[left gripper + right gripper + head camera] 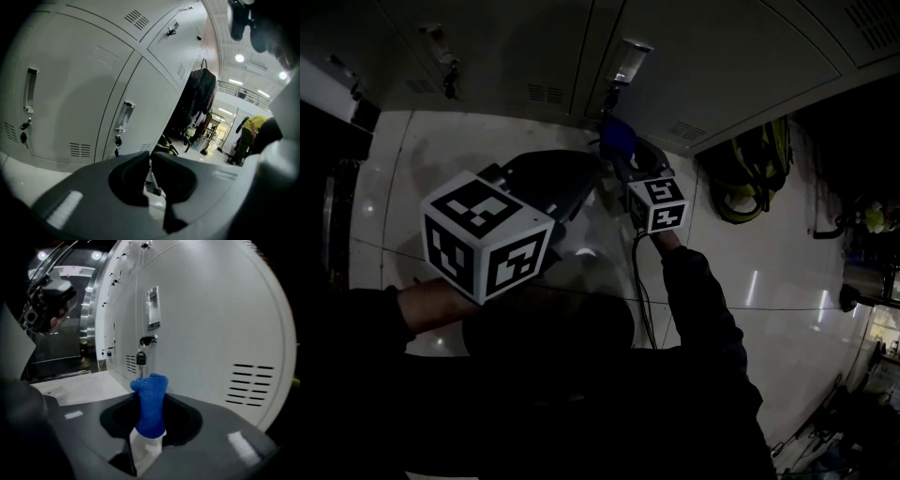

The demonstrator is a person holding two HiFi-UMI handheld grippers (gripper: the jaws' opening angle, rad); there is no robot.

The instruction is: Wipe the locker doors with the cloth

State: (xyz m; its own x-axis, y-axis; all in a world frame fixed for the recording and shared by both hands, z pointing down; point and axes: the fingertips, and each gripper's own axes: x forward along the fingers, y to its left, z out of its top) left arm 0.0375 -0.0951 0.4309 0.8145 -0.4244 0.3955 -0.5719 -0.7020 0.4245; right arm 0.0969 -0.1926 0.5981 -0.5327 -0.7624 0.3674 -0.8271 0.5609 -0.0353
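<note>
Where the right gripper [150,400] is viewed along its own jaws, they are seen clamped on one blue cloth [151,389]. The cloth is pinched upright between the two jaws, and its bunched top is seen standing out past their tips. Below the pinch, a white part of the gripper is visible.

The jaws of the left gripper [150,163] are noted as brought together, with nothing between them. This gripper is held nearer the person, to the left of the cloth and apart from it.

Count: two grippers, one cloth.

Just beyond the cloth, a grey locker door [211,324] is recorded, bearing one recessed handle [152,308], one key [140,358] hanging at its lock, and a block of vent slots [248,385]. Contact between cloth and door cannot be made out.

From the left gripper view, two lower doors are counted side by side, each with one handle. Farther right on the pale floor [769,300], one yellow-green backpack [750,173] is noted beside the lockers.
</note>
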